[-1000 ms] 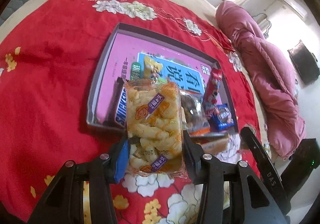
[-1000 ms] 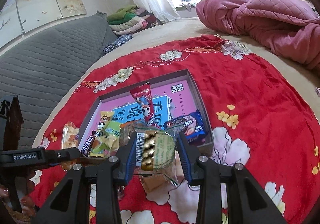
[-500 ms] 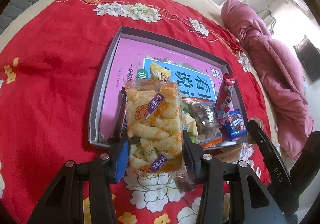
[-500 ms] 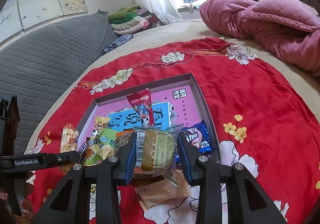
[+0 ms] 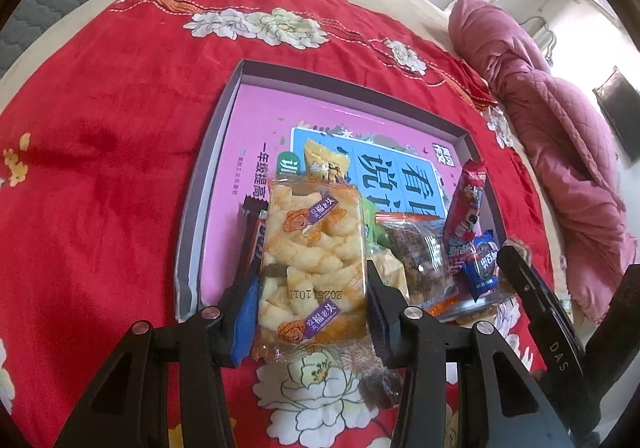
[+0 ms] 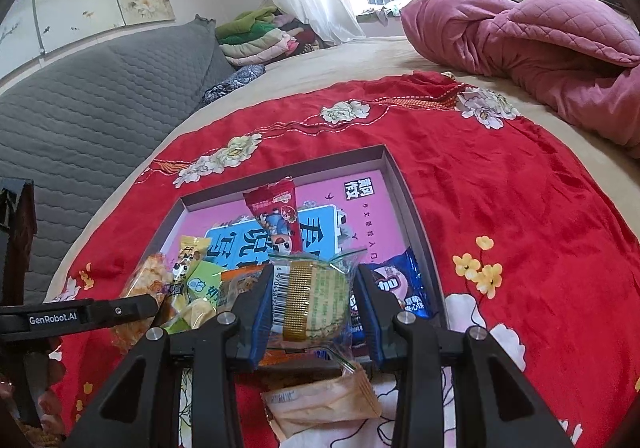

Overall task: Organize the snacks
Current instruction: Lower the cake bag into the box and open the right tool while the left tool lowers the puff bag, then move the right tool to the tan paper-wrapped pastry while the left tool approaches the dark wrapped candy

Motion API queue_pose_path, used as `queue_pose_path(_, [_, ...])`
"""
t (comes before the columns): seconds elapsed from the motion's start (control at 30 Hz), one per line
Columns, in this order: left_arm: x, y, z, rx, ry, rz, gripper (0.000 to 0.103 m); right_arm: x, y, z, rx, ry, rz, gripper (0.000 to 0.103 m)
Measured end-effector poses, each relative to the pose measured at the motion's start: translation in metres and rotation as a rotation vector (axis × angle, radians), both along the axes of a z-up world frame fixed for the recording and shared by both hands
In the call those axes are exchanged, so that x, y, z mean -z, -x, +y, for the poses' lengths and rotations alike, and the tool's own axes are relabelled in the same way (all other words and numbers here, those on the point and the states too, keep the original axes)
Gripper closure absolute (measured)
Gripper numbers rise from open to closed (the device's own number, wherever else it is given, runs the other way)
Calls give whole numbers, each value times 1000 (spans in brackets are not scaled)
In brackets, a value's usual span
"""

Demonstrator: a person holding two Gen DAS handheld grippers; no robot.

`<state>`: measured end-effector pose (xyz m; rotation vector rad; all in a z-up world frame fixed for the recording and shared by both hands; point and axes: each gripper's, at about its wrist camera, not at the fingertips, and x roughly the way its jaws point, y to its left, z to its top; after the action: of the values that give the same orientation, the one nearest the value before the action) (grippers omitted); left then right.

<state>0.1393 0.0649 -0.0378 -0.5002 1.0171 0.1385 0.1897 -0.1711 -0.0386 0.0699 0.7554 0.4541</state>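
Observation:
My left gripper (image 5: 310, 302) is shut on a clear packet of pale puffed snacks (image 5: 314, 248), held over the near edge of a shallow grey box (image 5: 208, 183) with a pink floor. My right gripper (image 6: 312, 304) is shut on a clear-wrapped round green cake (image 6: 320, 298), also over the box's near edge (image 6: 412, 203). Inside the box lie a red snack stick (image 6: 280, 213), a blue biscuit packet (image 6: 404, 288), a yellow-green sweet packet (image 6: 192, 272), a brown bar (image 5: 254, 232) and a clear bag of dark snacks (image 5: 416, 260). The left gripper (image 6: 132, 308) shows at the right wrist view's left.
The box sits on a red flowered cloth (image 5: 100, 167) spread over a beige bed. A beige wrapped snack (image 6: 320, 404) lies on the cloth under my right gripper. A pink quilt (image 6: 540, 47) lies at the far right and a grey padded headboard (image 6: 80, 107) at the left.
Both grippers have moved forward with their packets, and the box now sits nearer in both views. The grips look unchanged.

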Motion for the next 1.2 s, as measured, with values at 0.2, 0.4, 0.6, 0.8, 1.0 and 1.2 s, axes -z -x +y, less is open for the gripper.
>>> queue_pose_path(0.2, [2, -10, -1, 11, -18, -7, 55, 7, -7, 6, -6, 23, 8, 64])
queue_pose_path(0.4, [0, -11, -2, 21, -18, -12, 55, 14, -13, 8, 10, 36, 26, 64])
queue_pose_path(0.6, [-4, -9, -1, 20, -14, -14, 54, 12, -11, 5, 21, 35, 16, 52])
queue_pose_path(0.8, [-16, -2, -2, 29, -18, -34, 51, 1, -6, -3, 37, 10, -5, 49])
queue_pose_path(1.0, [-30, 12, -6, 51, -11, -54, 51, -6, 11, -14, 27, -14, 16, 45])
queue_pose_path(1.2, [-33, 29, -10, 64, 12, -45, 50, -6, 25, -22, 31, -43, 90, 43])
